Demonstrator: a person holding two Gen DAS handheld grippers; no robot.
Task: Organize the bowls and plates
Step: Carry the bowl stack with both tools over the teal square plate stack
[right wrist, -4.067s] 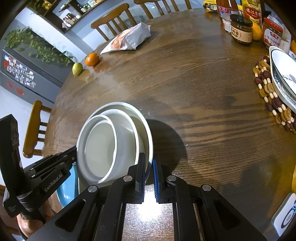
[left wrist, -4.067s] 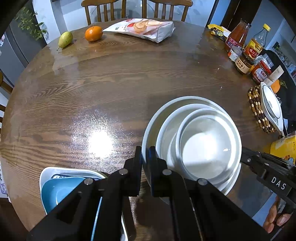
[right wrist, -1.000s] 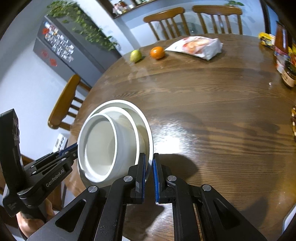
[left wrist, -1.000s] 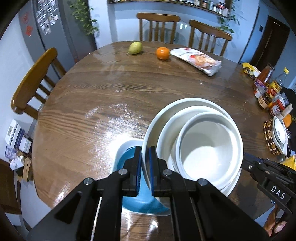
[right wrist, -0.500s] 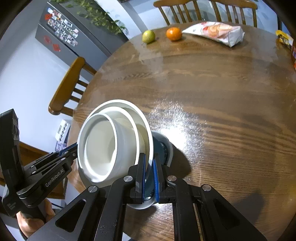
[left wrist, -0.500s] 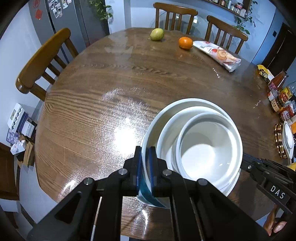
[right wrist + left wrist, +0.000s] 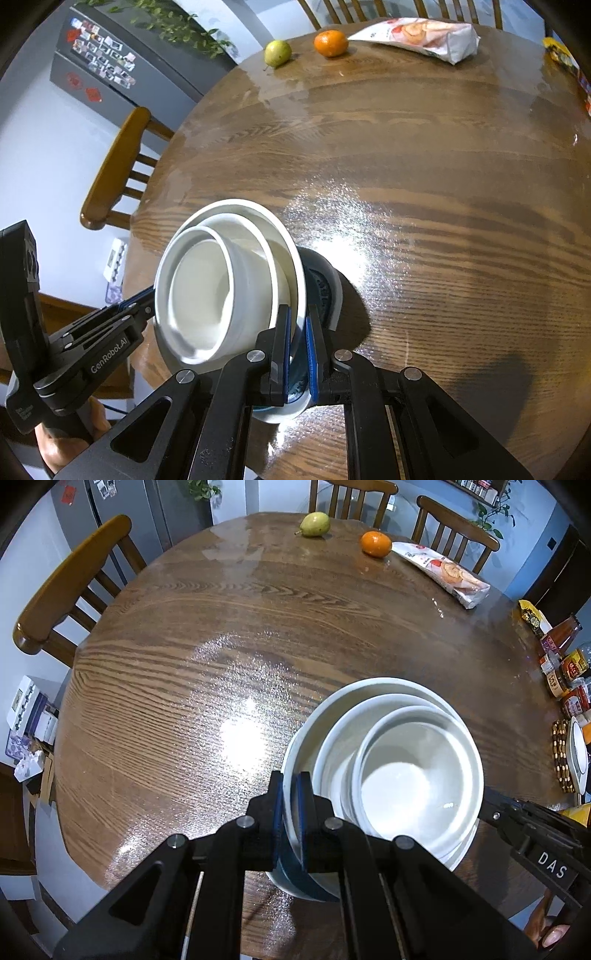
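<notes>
White stack [image 7: 384, 753]: two bowls nested in a wide plate, held above a blue bowl [image 7: 325, 284] on the wooden counter [image 7: 221, 646] near its edge. Your left gripper [image 7: 289, 819] and right gripper [image 7: 298, 347] each have fingers pinching the plate's rim on opposite sides. Far across the counter: pear [image 7: 314, 524], orange [image 7: 376, 543], snack bag [image 7: 443, 572]. Chairs around.

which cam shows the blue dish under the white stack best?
Right wrist. The blue dish shows its dark rim and side, peeking out right of the white stack. Left wrist catches only a blue sliver below the stack, between the left gripper fingers.
</notes>
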